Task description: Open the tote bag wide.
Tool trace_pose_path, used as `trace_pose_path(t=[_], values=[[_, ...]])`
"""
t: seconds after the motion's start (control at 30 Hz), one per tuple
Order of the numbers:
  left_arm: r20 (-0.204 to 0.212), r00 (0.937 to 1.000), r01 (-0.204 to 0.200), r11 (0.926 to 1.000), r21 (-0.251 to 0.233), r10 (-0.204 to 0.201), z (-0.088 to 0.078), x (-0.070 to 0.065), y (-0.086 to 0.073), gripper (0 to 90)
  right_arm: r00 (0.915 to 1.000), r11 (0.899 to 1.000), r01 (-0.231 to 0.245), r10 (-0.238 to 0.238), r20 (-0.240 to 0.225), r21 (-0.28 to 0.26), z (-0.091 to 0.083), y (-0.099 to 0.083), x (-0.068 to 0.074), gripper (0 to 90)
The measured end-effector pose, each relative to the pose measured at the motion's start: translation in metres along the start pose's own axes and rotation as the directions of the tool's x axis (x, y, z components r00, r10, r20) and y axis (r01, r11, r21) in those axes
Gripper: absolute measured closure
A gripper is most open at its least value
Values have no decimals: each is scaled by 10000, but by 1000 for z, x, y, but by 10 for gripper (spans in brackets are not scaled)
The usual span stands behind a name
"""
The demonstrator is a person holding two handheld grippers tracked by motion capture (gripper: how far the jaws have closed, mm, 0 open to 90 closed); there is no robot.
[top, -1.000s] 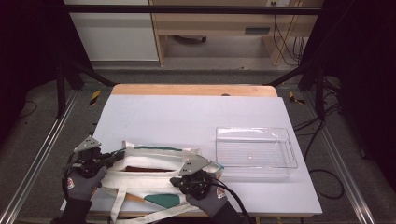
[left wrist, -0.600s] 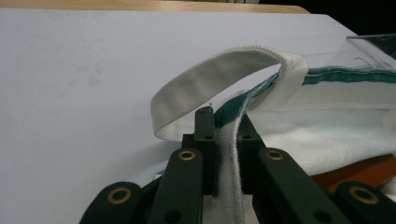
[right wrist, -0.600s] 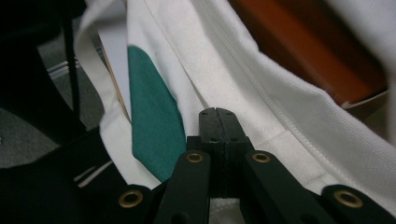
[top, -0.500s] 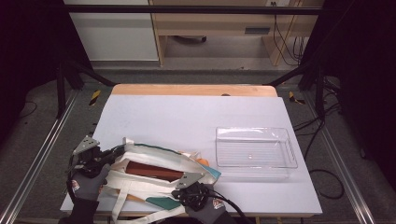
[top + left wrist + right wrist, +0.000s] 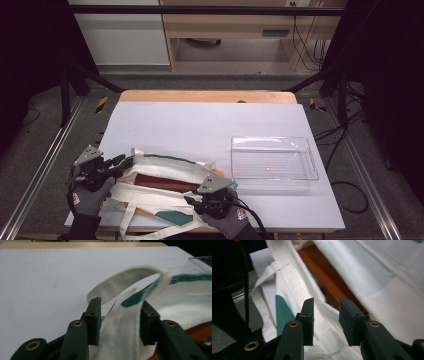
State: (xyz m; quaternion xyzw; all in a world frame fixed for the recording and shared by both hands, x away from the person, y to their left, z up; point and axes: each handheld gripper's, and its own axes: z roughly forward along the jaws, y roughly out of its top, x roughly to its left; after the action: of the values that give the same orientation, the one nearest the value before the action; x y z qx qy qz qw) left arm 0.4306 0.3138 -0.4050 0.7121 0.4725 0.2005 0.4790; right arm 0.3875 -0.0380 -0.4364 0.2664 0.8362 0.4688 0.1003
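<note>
On the table's (image 5: 210,125) near left, the tote bag (image 5: 165,177) lies open. Left gripper (image 5: 120,312) and right gripper (image 5: 327,315) jaws have just been opening; fabric slack between them. Release step; next, regrip the rim or reach inside.

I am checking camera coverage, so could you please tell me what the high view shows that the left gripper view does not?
High view alone: the clear plastic tray whole, the right gripper, both gloved hands and the floor around the white table.

Left gripper view alone: the left gripper close up, jaws just opened, with a looped cream strap between them.

Both: the cream cloth tote bag with green trim and its brown-red contents.
</note>
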Motion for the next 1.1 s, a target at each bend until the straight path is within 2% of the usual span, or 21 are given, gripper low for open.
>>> trace_pose_path(t=[0.07,0.1,0.2,0.27,0.33,0.4,0.47,0.53,0.6,0.63,0.67,0.7,0.73,0.87,0.9,0.93,0.97,1.0,1.03,1.07,1.1], values=[[-50,9999,-115,9996,-255,114,-8,-3,3,514,9996,10000,47,-47,273,-14,0,0,-2,622],[-69,9998,-166,9984,-549,162,-16,-6,6,479,9985,9999,48,-54,538,109,-1,-1,-4,608],[-58,9997,-259,9972,-708,256,-22,-10,6,471,9974,9999,40,-52,719,165,-1,-2,-5,592],[35,9989,-457,9962,-741,461,-24,-16,5,473,9967,9997,-56,36,806,247,-1,-3,-8,552],[113,9962,-852,9949,-547,859,-24,-24,3,483,9959,9992,-97,62,902,381,1,-4,-9,522],[188,9905,-1359,9903,-292,1365,-20,-33,1,497,9956,9981,-112,54,939,612,4,-6,-9,482],[322,9798,-1975,9803,51,1973,-15,-41,-2,497,9960,9974,-82,18,893,711,6,-8,-9,465],[233,9711,-2383,9703,420,2375,-8,-47,-5,495,9961,9975,-79,17,882,700,7,-8,-9,458],[203,9699,-2434,9651,969,2426,3,-45,-10,448,9966,9977,-237,186,799,638,8,-9,-10,435],[203,9699,-2434,9651,969,2426,3,-45,-10,423,9966,9977,-237,186,799,638,8,-9,-10,435],[100,9692,-2453,9616,1232,2459,8,-40,-14,410,9968,9978,-269,223,762,601,9,-10,-10,416],[100,9692,-2453,9616,1232,2459,8,-40,-14,404,9971,9977,-242,196,732,626,10,-11,-10,416],[66,9728,-2304,9655,1210,2314,10,-36,-16,397,9972,9975,-212,162,730,677,11,-11,-10,406],[35,9754,-2190,9680,1224,2203,12,-33,-16,417,9975,9962,-122,61,705,867,14,-13,-9,436],[-36,9764,-2134,9673,1374,2159,13,-32,-16,439,9966,9942,-23,-65,823,1072,15,-13,-9,525],[-36,9764,-2134,9673,1374,2159,13,-32,-16,463,9966,9942,-23,-65,823,1072,15,-13,-9,525],[-11,9785,-2037,9661,1586,2065,15,-31,-17,499,9950,9915,21,-151,991,1299,15,-14,-9,625],[-74,9797,-1960,9659,1691,2001,16,-31,-18,538,9939,9910,31,-177,1085,1336,14,-14,-9,681],[-74,9797,-1960,9659,1691,2001,16,-31,-18,574,9939,9910,31,-177,1085,1336,14,-14,-9,681],[-132,9796,-1948,9636,1832,2006,17,-30,-18,625,9913,9894,68,-257,1294,1448,12,-14,-9,796],[-108,9802,-1921,9625,1917,1978,17,-29,-18,652,9909,9889,25,-224,1328,1485,12,-14,-10,835]])
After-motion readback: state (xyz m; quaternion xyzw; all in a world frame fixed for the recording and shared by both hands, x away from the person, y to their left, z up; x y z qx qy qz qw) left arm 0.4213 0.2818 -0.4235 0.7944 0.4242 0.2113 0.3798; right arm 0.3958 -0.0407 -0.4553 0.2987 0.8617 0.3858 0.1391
